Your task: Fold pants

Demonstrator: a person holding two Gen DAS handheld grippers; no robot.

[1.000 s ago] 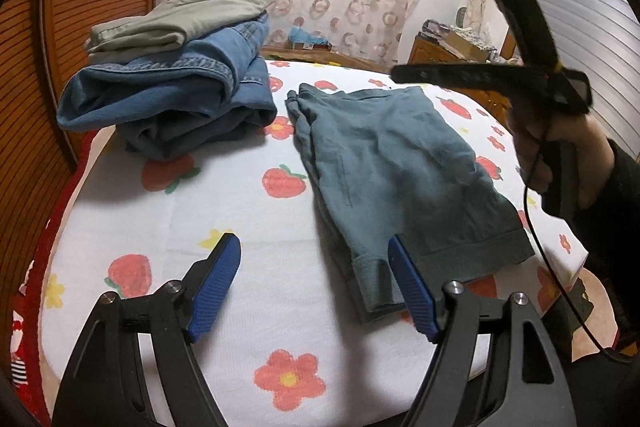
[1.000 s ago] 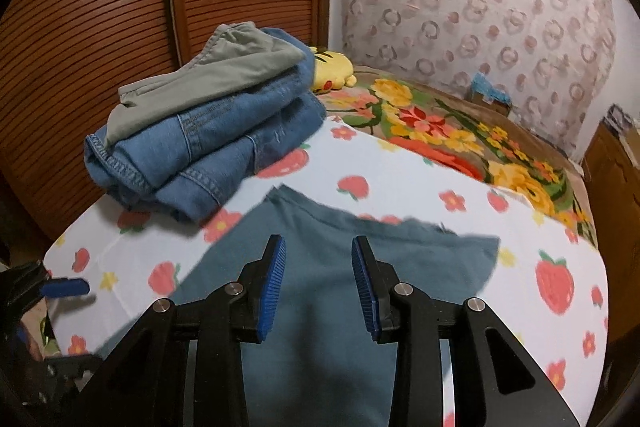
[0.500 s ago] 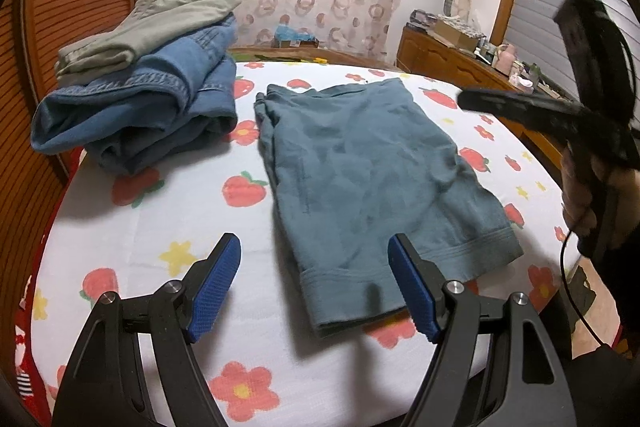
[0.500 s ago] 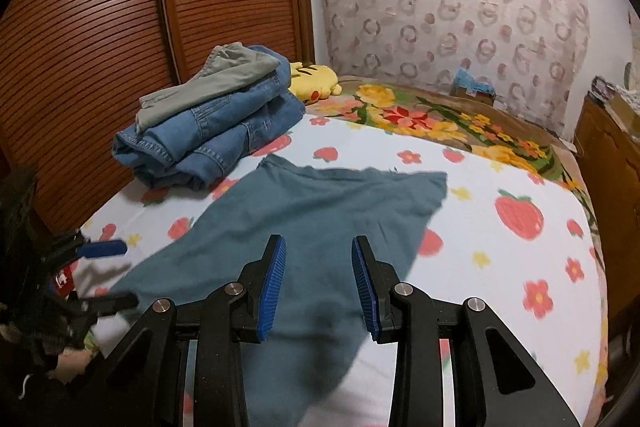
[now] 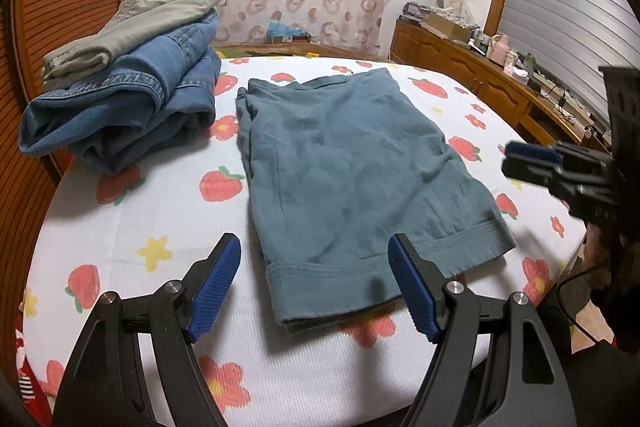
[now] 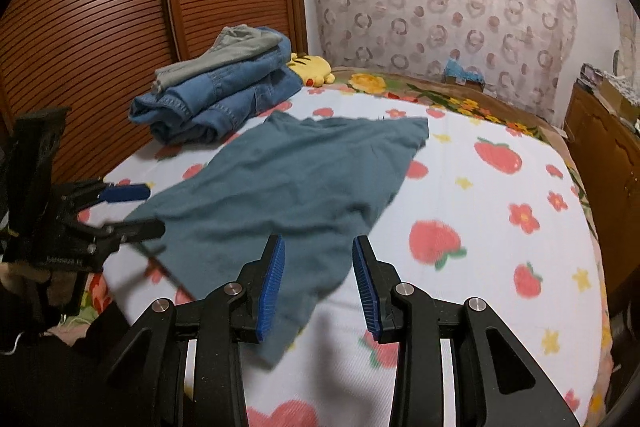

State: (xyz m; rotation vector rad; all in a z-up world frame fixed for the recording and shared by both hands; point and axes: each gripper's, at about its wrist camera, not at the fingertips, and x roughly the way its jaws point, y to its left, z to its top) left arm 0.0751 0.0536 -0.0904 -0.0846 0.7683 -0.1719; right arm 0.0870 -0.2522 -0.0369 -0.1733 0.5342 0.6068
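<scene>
Teal-grey pants lie folded flat on the flower-print bed cover; they also show in the right wrist view. My left gripper is open wide and empty, hovering over the pants' near hem. My right gripper is open and empty, above the pants' near right edge. In the left wrist view it hangs at the right, off the pants. In the right wrist view the left gripper is at the left edge.
A stack of folded jeans with khaki pants on top sits at the back left of the bed, also in the right wrist view. A yellow plush toy lies behind it. A wooden slatted wardrobe stands left; a wooden dresser right.
Both grippers have pulled back from the pants toward the near bed edge. The right gripper has dropped lower and to the right. The pants lie unmoved.
</scene>
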